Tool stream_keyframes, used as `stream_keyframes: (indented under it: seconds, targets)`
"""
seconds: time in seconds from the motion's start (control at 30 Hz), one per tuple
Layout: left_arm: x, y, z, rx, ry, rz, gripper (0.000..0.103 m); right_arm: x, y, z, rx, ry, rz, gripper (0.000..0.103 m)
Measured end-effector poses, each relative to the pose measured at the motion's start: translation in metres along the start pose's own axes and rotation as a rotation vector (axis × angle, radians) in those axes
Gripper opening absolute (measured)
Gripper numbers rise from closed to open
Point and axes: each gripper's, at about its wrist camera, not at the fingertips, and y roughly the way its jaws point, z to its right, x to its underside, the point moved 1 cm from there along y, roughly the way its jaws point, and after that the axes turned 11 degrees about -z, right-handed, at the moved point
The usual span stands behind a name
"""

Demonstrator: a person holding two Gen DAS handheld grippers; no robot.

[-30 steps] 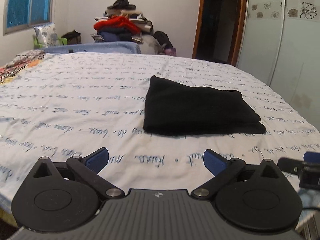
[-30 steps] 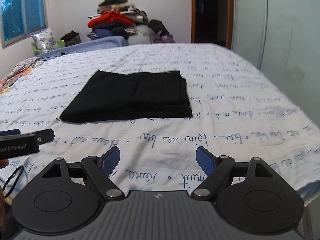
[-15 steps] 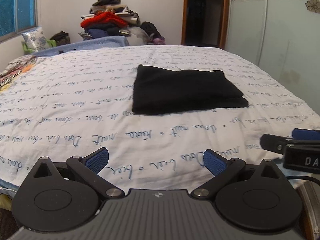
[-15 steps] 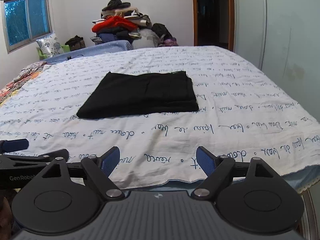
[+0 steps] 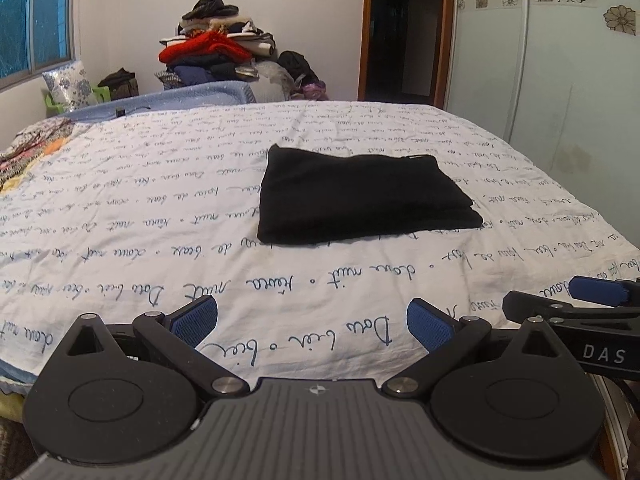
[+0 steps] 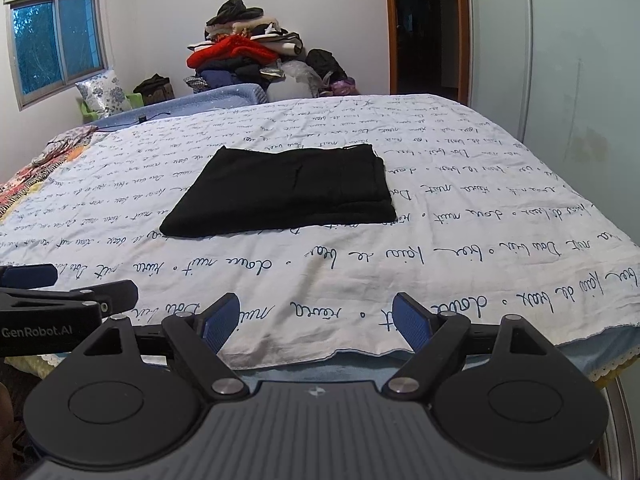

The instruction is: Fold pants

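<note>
**Lettering in view**

On the side of the right gripper (image 5: 592,320), seen from the left wrist view, stand the white letters "DAS". On the side of the left gripper (image 6: 60,304), seen from the right wrist view, the white brand "GenRobot.AI" reads clearly. The bed sheet (image 6: 460,200) carries rows of blue cursive script from edge to edge, upside down to both cameras; the words cannot be read with certainty.

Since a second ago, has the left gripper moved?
Yes. The left gripper has pulled back toward the near edge of the bed: the folded black pants now lie farther ahead of its open fingers.
</note>
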Motion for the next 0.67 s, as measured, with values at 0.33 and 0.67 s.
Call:
stream_keyframes:
  seconds: [0.33,0.67]
  targets:
    - [-0.003,-0.020,-0.004,-0.017,-0.021,0.120,0.102,-0.002,-0.004,0.002,0.002,0.000,0.007,0.084]
    - [-0.008,-0.024,-0.003,0.016,-0.032,0.104,0.101,-0.002,-0.002,0.001,-0.005,0.000,-0.005,0.084]
